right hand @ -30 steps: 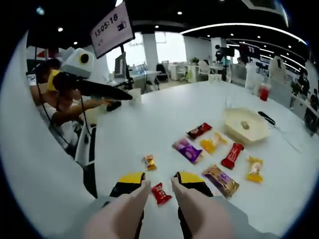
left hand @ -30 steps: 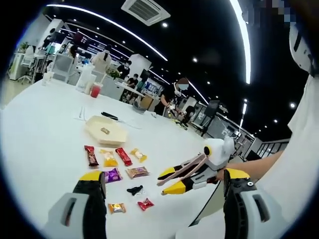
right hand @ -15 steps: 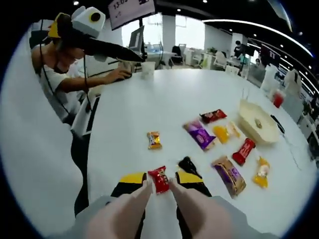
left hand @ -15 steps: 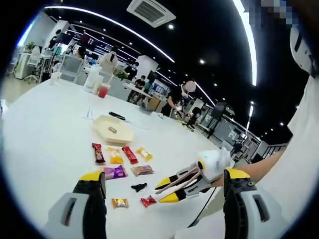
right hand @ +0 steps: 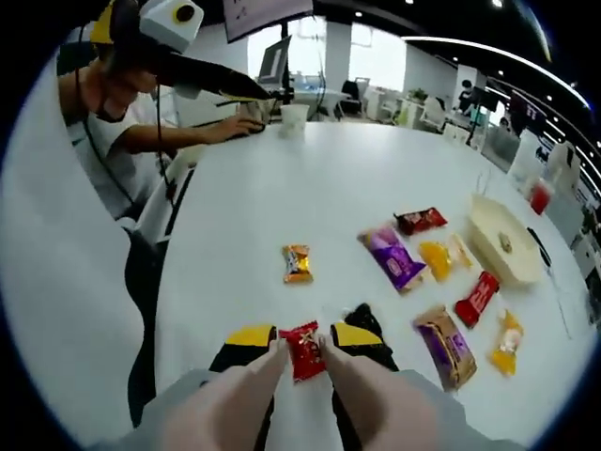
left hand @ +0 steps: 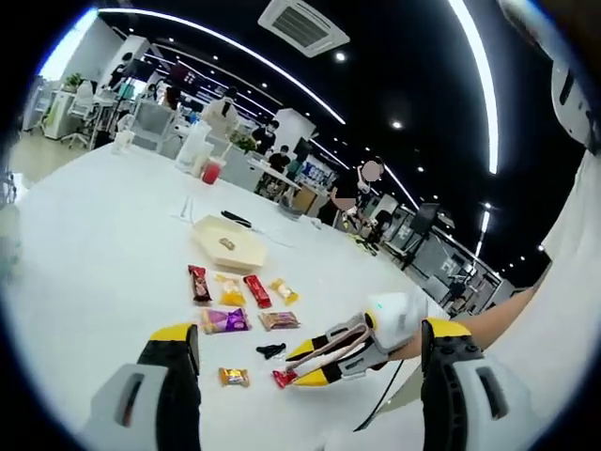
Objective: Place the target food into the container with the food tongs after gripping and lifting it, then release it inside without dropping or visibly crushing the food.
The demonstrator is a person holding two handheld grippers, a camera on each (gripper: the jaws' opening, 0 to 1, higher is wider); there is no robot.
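Right gripper (right hand: 300,340): fingers apart, straddling a crinkly red candy wrapper (right hand: 304,349) on the glossy white table (right hand: 282,188). Left gripper (left hand: 310,352): fingers wide apart, holding nothing. Hexagonal cream container (right hand: 505,242) sits well apart.

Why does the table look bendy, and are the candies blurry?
In both gripper views the fisheye lens curves the white table. In the right gripper view the red candy looks fairly sharp. In the left gripper view the ceiling light strips glare brightly and distant people look soft.

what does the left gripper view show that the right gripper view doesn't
Left gripper view: the right gripper from outside, its tongs closing around the red candy, plus a ceiling vent.

Right gripper view: a seated person beside the table, and a paper cup.

Both: the red candy, the orange candy, the cream container.
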